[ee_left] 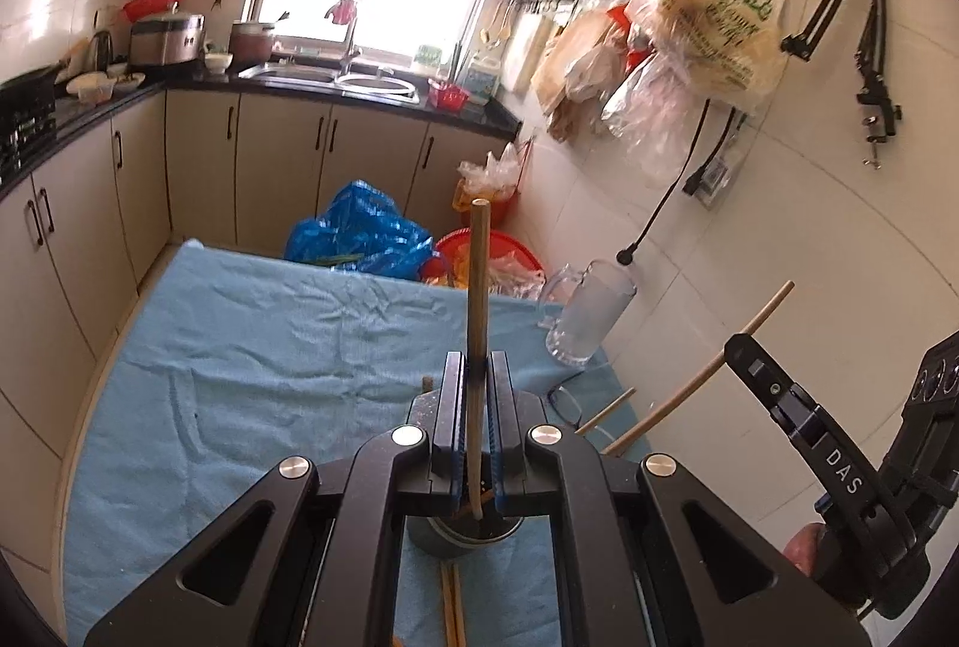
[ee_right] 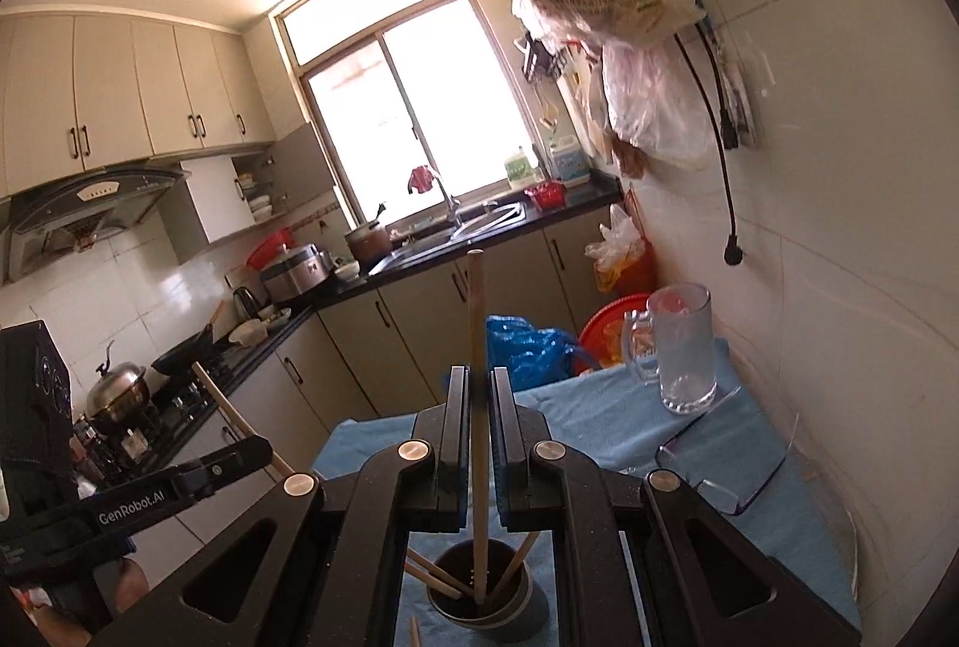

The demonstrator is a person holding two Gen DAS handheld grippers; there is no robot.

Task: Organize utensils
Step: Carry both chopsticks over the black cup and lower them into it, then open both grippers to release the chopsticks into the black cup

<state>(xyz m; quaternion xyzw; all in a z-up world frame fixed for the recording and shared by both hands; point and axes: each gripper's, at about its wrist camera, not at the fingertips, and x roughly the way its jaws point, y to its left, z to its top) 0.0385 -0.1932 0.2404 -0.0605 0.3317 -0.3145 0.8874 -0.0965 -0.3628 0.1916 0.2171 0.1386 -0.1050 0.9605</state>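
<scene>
My left gripper [ee_left: 478, 362] is shut on a wooden chopstick [ee_left: 478, 275] that stands upright between its fingers. Its lower end hangs over a dark cup [ee_left: 461, 536] on the blue cloth [ee_left: 270, 359]. My right gripper [ee_right: 478, 377] is shut on another chopstick [ee_right: 476, 323], whose lower tip reaches into the dark cup [ee_right: 485, 611] among several other chopsticks. Each gripper shows in the other's view: the right gripper [ee_left: 756, 360] with its slanted chopstick [ee_left: 713, 374], and the left gripper [ee_right: 237, 458] with its chopstick [ee_right: 225, 404]. Two loose chopsticks [ee_left: 452, 608] lie on the cloth by the cup.
A glass mug [ee_right: 683, 347] stands at the cloth's far right, next to the tiled wall. A clear plastic tray [ee_right: 722, 464] lies nearer on the right. Beyond the table are a blue bag [ee_left: 359, 233], a red basin [ee_left: 509, 251] and the kitchen cabinets [ee_left: 270, 155].
</scene>
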